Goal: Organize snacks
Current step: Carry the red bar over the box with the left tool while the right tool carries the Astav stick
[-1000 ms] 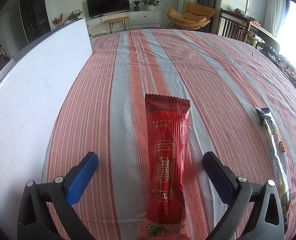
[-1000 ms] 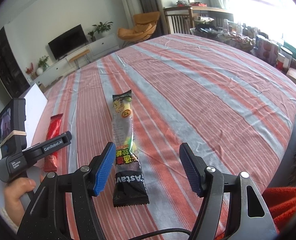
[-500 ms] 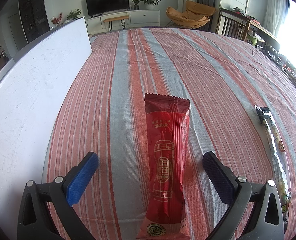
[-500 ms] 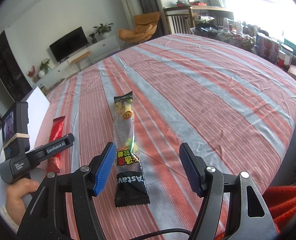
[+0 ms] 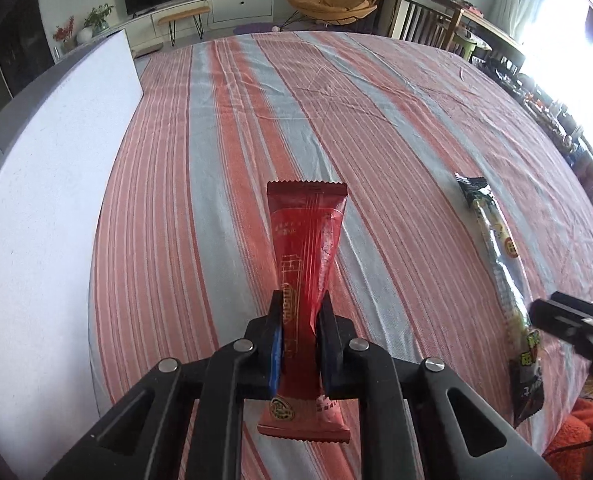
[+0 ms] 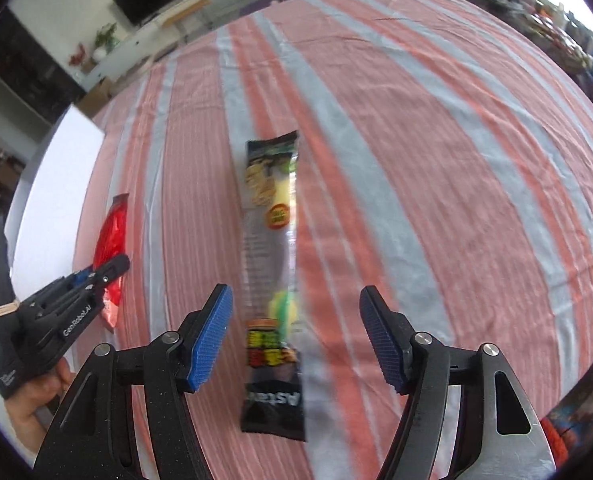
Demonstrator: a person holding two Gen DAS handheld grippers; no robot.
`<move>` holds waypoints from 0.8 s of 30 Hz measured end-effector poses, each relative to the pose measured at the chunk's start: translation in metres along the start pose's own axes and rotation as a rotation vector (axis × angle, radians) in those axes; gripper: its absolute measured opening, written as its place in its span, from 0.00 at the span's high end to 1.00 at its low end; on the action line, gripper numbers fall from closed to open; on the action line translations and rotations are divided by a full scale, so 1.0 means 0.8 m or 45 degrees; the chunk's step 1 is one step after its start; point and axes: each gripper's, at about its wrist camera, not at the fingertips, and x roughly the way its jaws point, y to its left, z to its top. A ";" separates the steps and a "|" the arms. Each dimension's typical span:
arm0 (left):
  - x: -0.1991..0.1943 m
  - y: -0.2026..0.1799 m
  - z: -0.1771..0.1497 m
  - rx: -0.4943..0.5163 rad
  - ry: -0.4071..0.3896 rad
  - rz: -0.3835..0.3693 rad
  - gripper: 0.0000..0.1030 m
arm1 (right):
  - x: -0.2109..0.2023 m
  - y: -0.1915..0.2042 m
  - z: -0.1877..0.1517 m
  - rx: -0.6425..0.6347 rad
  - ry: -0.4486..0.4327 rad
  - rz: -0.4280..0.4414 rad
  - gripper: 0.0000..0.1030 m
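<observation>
My left gripper (image 5: 299, 316) is shut on the lower part of a long red snack packet (image 5: 306, 248), pinching it narrow; I cannot tell if it is lifted off the cloth. From the right wrist view the same packet (image 6: 111, 236) sits in the left gripper (image 6: 114, 268) at the left. A long clear and black snack packet (image 6: 270, 264) lies on the striped cloth between the pads of my open right gripper (image 6: 296, 320), which hovers over its near half. That packet also shows at the right of the left wrist view (image 5: 500, 264).
A red and grey striped cloth (image 5: 336, 100) covers the table. A white board (image 5: 44, 184) lies along the left side. Chairs and a cluttered table (image 5: 456, 12) stand beyond the far edge. The right gripper's tip (image 5: 568, 316) enters the left wrist view.
My left gripper has shut on the red packet, squeezing it narrow. My right gripper has moved forward and down over the clear and black packet, still open.
</observation>
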 end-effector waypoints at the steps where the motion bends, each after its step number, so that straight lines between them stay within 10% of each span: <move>1: -0.009 0.002 -0.004 -0.012 -0.010 -0.015 0.87 | 0.012 0.007 -0.001 -0.017 0.025 -0.070 0.35; 6: -0.093 0.008 -0.036 -0.029 -0.113 -0.165 0.88 | 0.003 0.016 -0.014 -0.031 -0.033 -0.156 0.81; 16: -0.294 0.068 -0.076 -0.047 -0.378 -0.330 0.88 | -0.124 0.021 -0.027 0.256 -0.230 0.496 0.83; 24: -0.346 0.192 -0.077 -0.185 -0.473 -0.063 0.88 | -0.202 0.222 -0.023 -0.008 -0.264 0.828 0.83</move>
